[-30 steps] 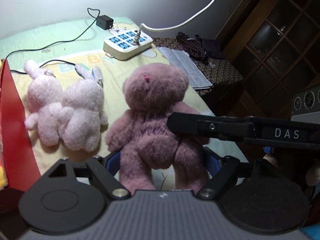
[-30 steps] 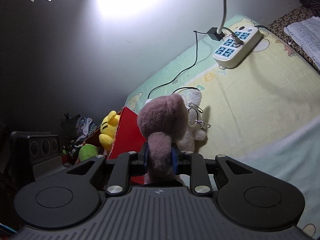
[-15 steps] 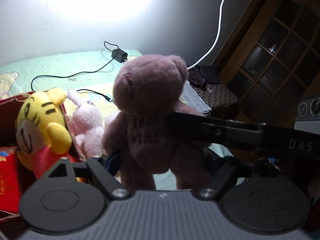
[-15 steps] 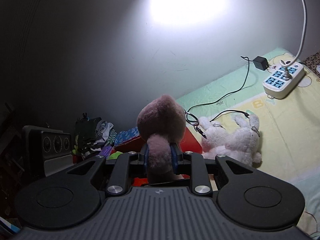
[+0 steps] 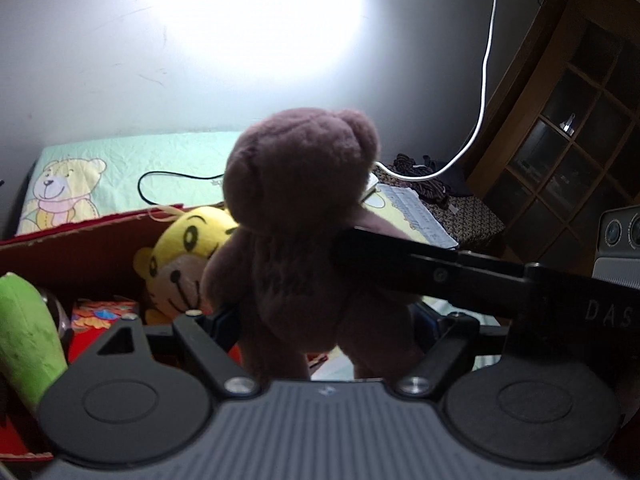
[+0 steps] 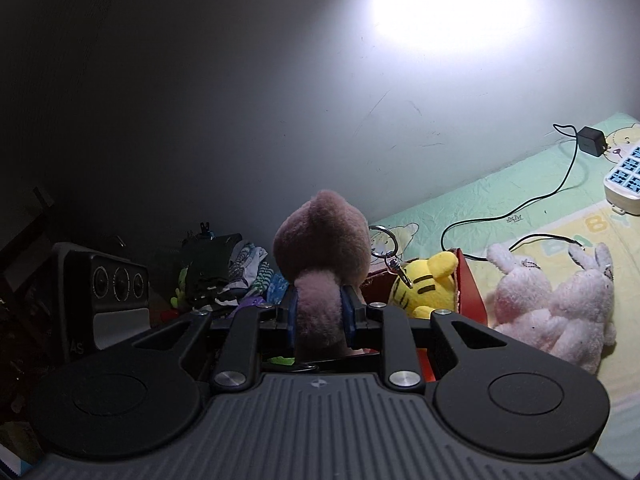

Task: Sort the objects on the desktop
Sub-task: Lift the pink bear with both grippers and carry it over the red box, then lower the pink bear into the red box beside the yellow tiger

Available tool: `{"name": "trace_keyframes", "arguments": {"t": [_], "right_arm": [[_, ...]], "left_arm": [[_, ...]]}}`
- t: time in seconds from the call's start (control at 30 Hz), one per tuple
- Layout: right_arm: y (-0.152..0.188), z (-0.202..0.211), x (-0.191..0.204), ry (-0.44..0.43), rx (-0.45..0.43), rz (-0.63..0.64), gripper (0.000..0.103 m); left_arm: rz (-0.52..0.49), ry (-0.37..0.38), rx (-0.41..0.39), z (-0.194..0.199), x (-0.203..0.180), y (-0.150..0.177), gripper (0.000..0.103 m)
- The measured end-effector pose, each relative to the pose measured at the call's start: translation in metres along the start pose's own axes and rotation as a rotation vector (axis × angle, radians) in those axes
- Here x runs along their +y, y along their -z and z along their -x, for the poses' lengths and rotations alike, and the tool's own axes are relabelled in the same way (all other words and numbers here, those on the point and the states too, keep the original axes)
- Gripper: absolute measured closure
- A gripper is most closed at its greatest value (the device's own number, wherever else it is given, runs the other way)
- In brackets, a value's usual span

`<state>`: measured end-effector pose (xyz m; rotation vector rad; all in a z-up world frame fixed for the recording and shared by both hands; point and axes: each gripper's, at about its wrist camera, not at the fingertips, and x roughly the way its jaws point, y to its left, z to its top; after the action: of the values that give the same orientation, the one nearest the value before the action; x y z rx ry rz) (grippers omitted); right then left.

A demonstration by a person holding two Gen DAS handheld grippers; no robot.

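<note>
A mauve teddy bear hangs upright in the air over the open red box. My left gripper has its blue pads against the bear's hips on both sides. My right gripper is shut on the bear lower down, and its black finger crosses the left wrist view from the right. A metal keyring dangles from the bear. Inside the box lie a yellow tiger plush and a green plush. Two pink rabbits lie on the bed right of the red box.
A white power strip and a black charger with its cable sit at the far right of the bed by the wall. Papers lie beyond the bed, with a wooden cabinet behind. A speaker stands left of the box.
Both grippers have lifted the bear off the bed and carried it left, from beside the pink rabbits to above the red box. The tiger and green plush have come into view.
</note>
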<state>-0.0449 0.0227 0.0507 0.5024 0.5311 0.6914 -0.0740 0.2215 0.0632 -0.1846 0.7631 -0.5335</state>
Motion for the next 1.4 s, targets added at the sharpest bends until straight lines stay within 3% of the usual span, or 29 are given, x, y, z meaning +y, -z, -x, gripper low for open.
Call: {"name": "trace_keyframes", "arguments": {"t": [0.43,0.93,1.17,1.4], "right_arm": [[0.002,-0.062,0.015,0.035,0.040,0.004,0.079],[0.019,-0.107,-0.001,0.163,0.136,-0.024,0.080],[0.024,-0.117,-0.005,0.204,0.155,-0.005,0.080],[0.032,-0.127,-0.009,0.219,0.171,-0.017,0.080]], "left_arm": [[0.004,-0.072,0.002,0.000,0.056,-0.013,0.020],[0.080,-0.037,0.144,-0.047,0.104,-0.003,0.020],[0.098,-0.023,0.191,-0.059,0.109,0.003,0.020],[0.101,-0.058,0.233,-0.067,0.115,0.010,0.020]]}}
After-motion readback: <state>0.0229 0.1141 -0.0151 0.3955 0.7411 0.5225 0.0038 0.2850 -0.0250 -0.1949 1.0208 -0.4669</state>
